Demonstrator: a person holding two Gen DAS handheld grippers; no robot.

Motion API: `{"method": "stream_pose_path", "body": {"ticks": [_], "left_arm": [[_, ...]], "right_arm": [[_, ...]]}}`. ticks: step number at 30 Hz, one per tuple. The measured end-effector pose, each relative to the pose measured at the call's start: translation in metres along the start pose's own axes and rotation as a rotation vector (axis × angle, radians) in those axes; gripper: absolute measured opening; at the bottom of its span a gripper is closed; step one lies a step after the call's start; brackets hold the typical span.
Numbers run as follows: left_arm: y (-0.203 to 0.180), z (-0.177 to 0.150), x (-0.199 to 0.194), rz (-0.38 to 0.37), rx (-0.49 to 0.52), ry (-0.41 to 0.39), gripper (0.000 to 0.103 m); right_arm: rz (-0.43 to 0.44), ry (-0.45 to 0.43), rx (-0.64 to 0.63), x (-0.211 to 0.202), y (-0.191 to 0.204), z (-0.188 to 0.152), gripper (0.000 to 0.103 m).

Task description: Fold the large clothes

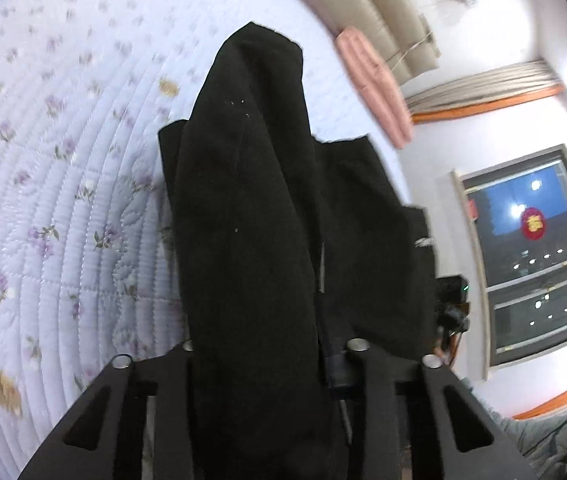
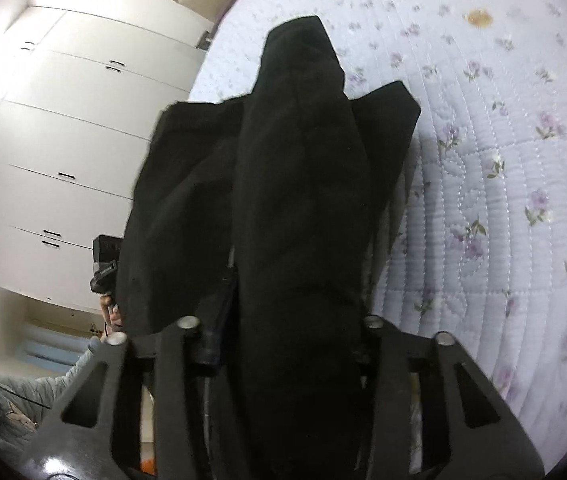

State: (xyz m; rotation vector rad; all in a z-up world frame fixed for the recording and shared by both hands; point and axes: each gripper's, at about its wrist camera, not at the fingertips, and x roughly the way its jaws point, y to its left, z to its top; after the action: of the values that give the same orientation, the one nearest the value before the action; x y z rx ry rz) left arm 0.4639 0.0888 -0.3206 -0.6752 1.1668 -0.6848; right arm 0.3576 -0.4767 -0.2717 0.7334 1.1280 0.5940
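Observation:
A large black garment (image 1: 251,200) hangs in front of the left wrist camera, lifted above the bed. It is bunched between the fingers of my left gripper (image 1: 255,264) and hides them; that gripper is shut on the cloth. In the right wrist view the same black garment (image 2: 295,200) drapes over my right gripper (image 2: 295,248), which is also shut on it, fingertips hidden. The garment spans between the two grippers. The other gripper's body shows at the cloth's edge in each view (image 1: 451,300) (image 2: 103,260), with a person's hand (image 2: 109,316) below it.
A white quilted bedspread with purple flowers (image 1: 63,180) (image 2: 503,200) lies under the garment. A pink cushion (image 1: 375,84) leans on a beige headboard (image 1: 363,4). A window (image 1: 531,248) is at the right. White wardrobe doors (image 2: 63,140) stand beside the bed.

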Motion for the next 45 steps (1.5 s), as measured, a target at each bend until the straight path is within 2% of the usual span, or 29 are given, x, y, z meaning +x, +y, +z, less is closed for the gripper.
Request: {"method": "stream_pose_path", "body": {"ticks": [4, 11, 13, 17, 22, 26, 28, 29, 34, 37, 38, 39, 40, 42, 44, 45], "left_arm": [[-0.033, -0.015, -0.026, -0.040, 0.055, -0.080, 0.026], [-0.110, -0.051, -0.083, -0.084, 0.184, -0.187, 0.025], [-0.128, -0.068, -0.105, -0.097, 0.210, -0.220, 0.025], [-0.158, -0.103, -0.147, -0.119, 0.249, -0.272, 0.025], [-0.168, -0.156, -0.187, -0.124, 0.226, -0.288, 0.025], [-0.160, -0.206, -0.198, -0.110, 0.164, -0.259, 0.025], [-0.149, -0.238, -0.198, -0.101, 0.107, -0.230, 0.025], [-0.143, -0.244, -0.195, -0.102, 0.080, -0.217, 0.025], [-0.087, -0.291, -0.160, -0.043, -0.051, -0.139, 0.025], [-0.043, -0.305, -0.138, 0.018, -0.084, -0.121, 0.029], [-0.030, -0.306, -0.135, 0.006, -0.109, -0.124, 0.030], [-0.010, -0.307, -0.133, -0.050, -0.164, -0.121, 0.031], [0.017, -0.310, -0.129, -0.123, -0.253, -0.120, 0.033], [0.038, -0.316, -0.125, -0.175, -0.306, -0.122, 0.037], [0.041, -0.315, -0.126, -0.171, -0.300, -0.129, 0.041], [0.040, -0.314, -0.127, -0.158, -0.292, -0.129, 0.043]], "right_arm": [[-0.015, -0.055, -0.067, -0.017, 0.027, -0.012, 0.027], [-0.010, -0.149, -0.185, -0.049, 0.097, -0.050, 0.024], [0.011, -0.178, -0.208, -0.065, 0.118, -0.064, 0.024], [-0.004, -0.230, -0.276, -0.103, 0.169, -0.100, 0.024], [-0.044, -0.236, -0.311, -0.120, 0.207, -0.131, 0.024], [-0.090, -0.198, -0.279, -0.119, 0.209, -0.153, 0.024], [-0.113, -0.163, -0.244, -0.114, 0.202, -0.171, 0.024], [-0.125, -0.145, -0.222, -0.112, 0.194, -0.181, 0.024], [-0.179, -0.063, -0.104, -0.086, 0.153, -0.212, 0.024], [-0.279, -0.024, -0.065, -0.056, 0.123, -0.223, 0.024], [-0.312, -0.029, -0.045, -0.052, 0.107, -0.225, 0.025], [-0.292, -0.034, -0.004, -0.049, 0.094, -0.226, 0.026], [-0.235, -0.046, 0.071, -0.051, 0.073, -0.228, 0.027], [-0.157, -0.077, 0.176, -0.056, 0.050, -0.233, 0.029], [-0.144, -0.095, 0.216, -0.058, 0.038, -0.237, 0.042], [-0.150, -0.098, 0.238, -0.060, 0.035, -0.239, 0.044]]}}
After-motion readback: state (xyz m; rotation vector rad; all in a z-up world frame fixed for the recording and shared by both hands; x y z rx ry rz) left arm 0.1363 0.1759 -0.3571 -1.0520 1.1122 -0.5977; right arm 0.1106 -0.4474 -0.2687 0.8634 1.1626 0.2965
